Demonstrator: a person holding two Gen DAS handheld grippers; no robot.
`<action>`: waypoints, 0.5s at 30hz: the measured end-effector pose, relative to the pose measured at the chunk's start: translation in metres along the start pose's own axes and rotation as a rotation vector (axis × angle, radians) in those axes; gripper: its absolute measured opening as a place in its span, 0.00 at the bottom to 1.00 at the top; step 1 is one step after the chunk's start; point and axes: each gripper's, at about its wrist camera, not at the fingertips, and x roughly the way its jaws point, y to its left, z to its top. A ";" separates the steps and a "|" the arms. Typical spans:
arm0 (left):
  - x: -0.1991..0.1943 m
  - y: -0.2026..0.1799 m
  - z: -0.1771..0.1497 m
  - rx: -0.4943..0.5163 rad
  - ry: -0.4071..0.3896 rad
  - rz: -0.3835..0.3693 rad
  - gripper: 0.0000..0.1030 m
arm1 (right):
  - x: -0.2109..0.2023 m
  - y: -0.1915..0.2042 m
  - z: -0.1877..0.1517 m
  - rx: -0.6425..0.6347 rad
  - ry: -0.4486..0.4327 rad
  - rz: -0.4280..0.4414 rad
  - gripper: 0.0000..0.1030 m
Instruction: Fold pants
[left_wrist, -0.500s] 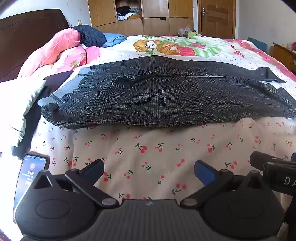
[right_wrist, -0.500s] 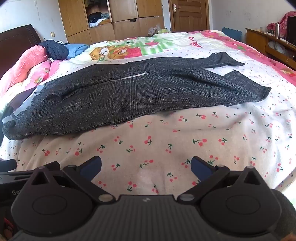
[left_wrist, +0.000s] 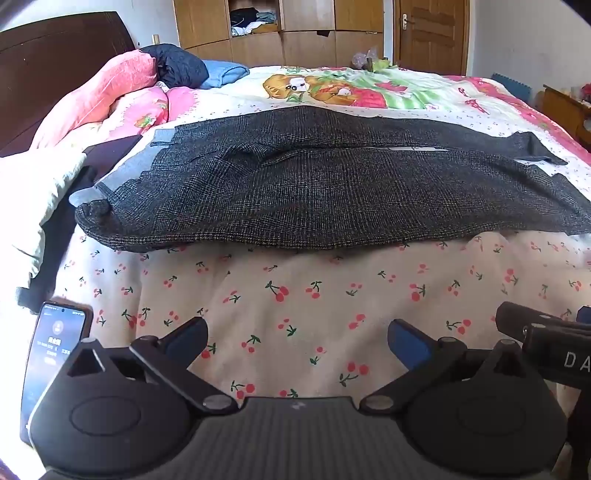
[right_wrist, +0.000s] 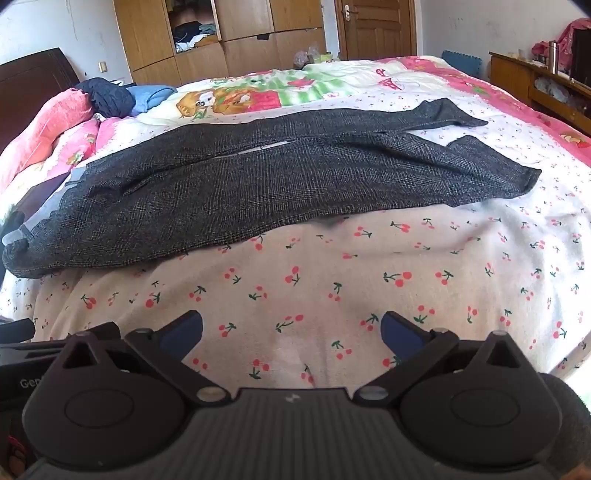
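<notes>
Cherry-print bedsheet (left_wrist: 332, 302) across the near bed, with a cartoon-bear quilt (right_wrist: 236, 98) at the far side. Pink pillow (left_wrist: 107, 88) at far left, touching a dark navy bundle (left_wrist: 177, 64) with a blue cloth (left_wrist: 225, 72) just beside it. Lit phone (left_wrist: 55, 343) at near left on the bed edge. Dark wooden headboard (left_wrist: 55, 62) at left. Wooden wardrobe (right_wrist: 236, 33) along the far wall, one compartment open with clothes inside; wooden door (right_wrist: 373, 27) to its right. Side cabinet (right_wrist: 535, 77) at far right.
</notes>
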 end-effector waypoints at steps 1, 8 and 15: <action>0.000 0.000 0.000 0.000 -0.002 0.000 1.00 | 0.000 -0.001 0.000 -0.001 0.000 -0.004 0.99; -0.004 0.005 0.000 -0.023 -0.020 -0.003 1.00 | 0.001 -0.001 -0.001 -0.006 0.007 -0.028 0.99; -0.006 0.001 0.000 -0.013 -0.022 -0.001 1.00 | 0.001 0.001 -0.002 -0.015 0.005 -0.030 0.99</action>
